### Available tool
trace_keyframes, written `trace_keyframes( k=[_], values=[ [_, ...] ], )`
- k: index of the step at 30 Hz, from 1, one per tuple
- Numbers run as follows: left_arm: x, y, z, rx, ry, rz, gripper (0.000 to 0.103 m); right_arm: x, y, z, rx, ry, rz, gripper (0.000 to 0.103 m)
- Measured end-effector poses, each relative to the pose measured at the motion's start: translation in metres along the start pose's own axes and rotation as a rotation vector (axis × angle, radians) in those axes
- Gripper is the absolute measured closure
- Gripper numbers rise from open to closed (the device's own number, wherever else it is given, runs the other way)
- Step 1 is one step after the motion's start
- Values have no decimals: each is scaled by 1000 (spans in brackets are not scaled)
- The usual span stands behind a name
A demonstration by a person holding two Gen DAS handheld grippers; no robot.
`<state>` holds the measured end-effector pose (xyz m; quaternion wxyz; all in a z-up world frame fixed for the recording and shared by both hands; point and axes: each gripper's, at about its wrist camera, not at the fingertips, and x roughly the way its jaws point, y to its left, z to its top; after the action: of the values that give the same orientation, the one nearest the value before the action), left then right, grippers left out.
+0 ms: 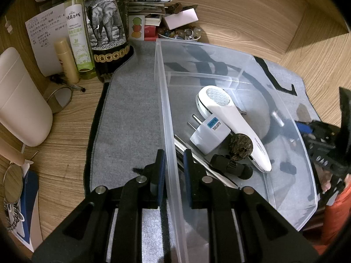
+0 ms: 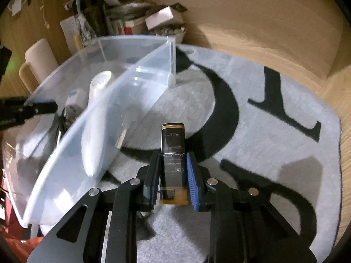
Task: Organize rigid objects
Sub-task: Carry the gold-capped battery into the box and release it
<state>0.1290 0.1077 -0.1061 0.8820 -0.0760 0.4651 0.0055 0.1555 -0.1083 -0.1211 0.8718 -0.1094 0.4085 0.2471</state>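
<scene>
Here, left gripper [image 1: 173,171] astride bin rim [image 1: 166,114]; right gripper [image 2: 173,171] around black bottle [image 2: 172,151].

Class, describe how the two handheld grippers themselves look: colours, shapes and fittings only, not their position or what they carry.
Both the left gripper and the right gripper are matte black, with angular linkage arms bearing slotted cut-outs and round silver pivot pins. Each finger ends in a flat blue pad, visibly ribbed on the right gripper. No cables or markings show.
</scene>
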Motion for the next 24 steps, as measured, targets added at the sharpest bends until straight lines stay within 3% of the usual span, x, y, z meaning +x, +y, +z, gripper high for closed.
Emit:
trace_keyframes(
  k=[13,24],
  values=[
    [0,0,0,0,-1,0,88,-57,10,46,-12,-198,15,81],
    [0,1,0,-1,-2,-1,88,-59,47,69,-96,-242,80,81]
  ],
)
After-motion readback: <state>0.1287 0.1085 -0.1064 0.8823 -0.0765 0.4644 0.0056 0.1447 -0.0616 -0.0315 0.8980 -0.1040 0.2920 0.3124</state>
